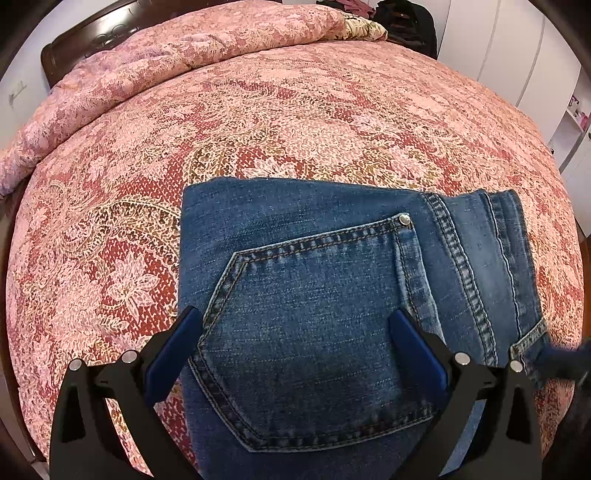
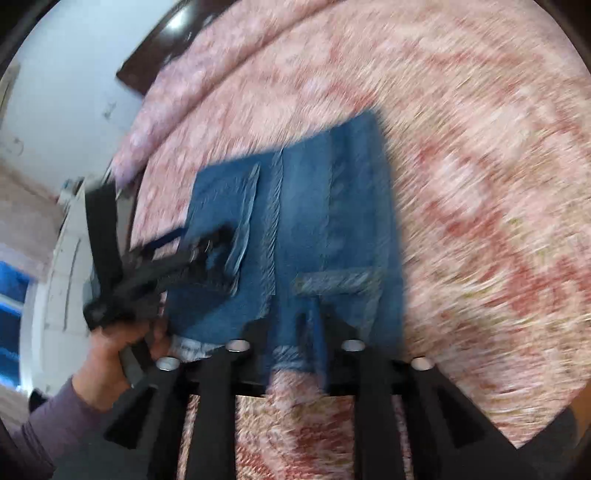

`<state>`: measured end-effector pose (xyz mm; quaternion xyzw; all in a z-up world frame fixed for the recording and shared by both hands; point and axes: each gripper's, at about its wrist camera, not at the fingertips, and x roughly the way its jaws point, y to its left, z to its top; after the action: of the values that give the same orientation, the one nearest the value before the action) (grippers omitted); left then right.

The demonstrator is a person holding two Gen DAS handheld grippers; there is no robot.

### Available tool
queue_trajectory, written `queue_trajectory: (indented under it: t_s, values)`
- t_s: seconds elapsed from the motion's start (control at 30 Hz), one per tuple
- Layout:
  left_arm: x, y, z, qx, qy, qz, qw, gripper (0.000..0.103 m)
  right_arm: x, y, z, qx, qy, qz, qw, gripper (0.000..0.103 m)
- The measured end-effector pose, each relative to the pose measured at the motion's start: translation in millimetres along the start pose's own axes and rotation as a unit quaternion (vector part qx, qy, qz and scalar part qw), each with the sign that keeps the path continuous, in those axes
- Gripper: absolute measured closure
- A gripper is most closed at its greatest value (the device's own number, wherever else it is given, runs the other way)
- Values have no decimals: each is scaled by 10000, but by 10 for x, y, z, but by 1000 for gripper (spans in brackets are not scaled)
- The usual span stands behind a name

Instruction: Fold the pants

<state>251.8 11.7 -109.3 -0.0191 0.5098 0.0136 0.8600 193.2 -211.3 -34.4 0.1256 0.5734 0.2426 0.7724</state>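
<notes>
Blue jeans (image 1: 325, 280) lie folded into a compact rectangle on the bed, back pocket facing up. My left gripper (image 1: 295, 325) is open, its blue-padded fingers (image 1: 173, 354) spread over the pocket just above the denim, holding nothing. In the blurred right wrist view the jeans (image 2: 325, 221) lie ahead of my right gripper (image 2: 312, 325), whose fingers stand close together at the near edge of the denim; whether they pinch cloth is unclear. The left gripper (image 2: 207, 247) and the hand holding it show at the left there. A blurred dark tip of the right gripper (image 1: 565, 360) shows in the left wrist view.
A pink and red floral bedspread (image 1: 295, 122) covers the bed. A rolled quilt (image 1: 147, 62) lies along the dark wooden headboard (image 1: 74, 48). Dark clothes (image 1: 406, 22) sit at the far corner. White wardrobe doors (image 1: 498, 44) stand beyond the bed's right side.
</notes>
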Motion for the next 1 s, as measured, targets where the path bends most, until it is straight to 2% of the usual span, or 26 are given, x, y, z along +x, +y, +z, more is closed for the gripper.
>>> queue_trajectory:
  t_s: [0.03,0.07,0.13,0.2,0.27,0.37,0.43,0.53,0.6,0.73,0.83,0.87,0.9,0.93,1.0]
  values:
    - [-9,3,-9,5,-2,1,10000,2,-75,-91,29,108,-166,-170,9997,55]
    - [-9,1,-16,11,-3,11,10000,2,-109,-173,44,197,-233,-207,9993,52]
    - [-4,-4,-28,26,-21,31,10000,2,-100,-400,53,456,-284,-140,9985,51]
    - [-1,-8,-35,31,-30,41,10000,2,7,-531,54,562,-147,-142,9982,51]
    - [-3,-7,-39,33,-31,34,10000,2,169,-560,61,559,21,-136,9983,47]
    - [-9,-12,-48,27,-7,41,10000,2,277,-474,63,333,2,-128,9994,37]
    - [-40,-4,-61,20,35,57,10000,2,321,-410,75,160,58,-233,9996,36]
    - [-166,50,-142,-126,159,-14,9998,2,370,-415,104,150,8,-113,9998,33]
    - [-361,117,-307,-333,119,-157,9993,2,374,-442,98,142,-65,-53,9999,33]
    - [-688,93,-766,-267,-19,-366,9990,2,302,-483,10,116,-123,-18,9999,29]
    - [-557,8,-1072,-201,424,-563,9973,2,254,-483,-41,329,-150,17,9993,28]
    - [-432,11,-1158,-257,639,-646,9955,2,227,-500,-35,467,-161,65,9988,28]
    - [-355,20,-1219,-282,631,-679,9953,2,173,-551,-43,777,-198,264,9964,28]
    - [-366,0,-1239,-175,433,-638,9969,2,136,-583,-57,963,-236,445,9941,28]
    - [-342,-24,-1233,-197,468,-595,9969,2,30,-673,-118,1355,-376,854,9864,28]
